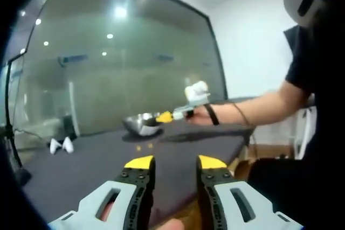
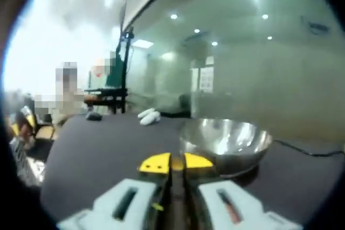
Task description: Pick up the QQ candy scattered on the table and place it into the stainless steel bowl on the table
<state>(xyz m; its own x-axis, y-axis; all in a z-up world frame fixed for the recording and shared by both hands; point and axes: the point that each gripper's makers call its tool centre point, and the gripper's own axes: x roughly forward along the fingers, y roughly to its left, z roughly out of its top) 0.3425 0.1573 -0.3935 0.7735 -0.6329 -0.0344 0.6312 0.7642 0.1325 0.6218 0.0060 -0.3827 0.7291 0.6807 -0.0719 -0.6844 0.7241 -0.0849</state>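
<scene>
Left gripper: the grey left gripper with yellow tips point(image 1: 176, 164) is held near the person, above the near edge of the dark table point(image 1: 81, 165). Its jaws stand wide apart and hold nothing.

Right gripper: the grey right gripper with yellow tips point(image 2: 176, 163) has its jaws closed, tips touching or almost. I cannot tell if a candy is pinched between them. In the left gripper view it point(image 1: 173, 115) is stretched out far over the table, just at the bowl.

Bowl: the round shiny stainless steel bowl point(image 2: 226, 143) sits on the table just beyond the right gripper tips and a little to the right. What lies inside it is too blurred to say.

Candy: a few small yellow candy pieces point(image 1: 144, 146) lie on the table, between the left gripper and the bowl, in front of the bowl. They are too small to give a long axis.

Other things: two small white objects point(image 1: 61, 145) lie far left on the table.

Key relation: the loose candy lies ahead of the open left gripper, while the right gripper is already at the bowl. In my judgement the left one is free to reach forward for them, though they are not close to it.
</scene>
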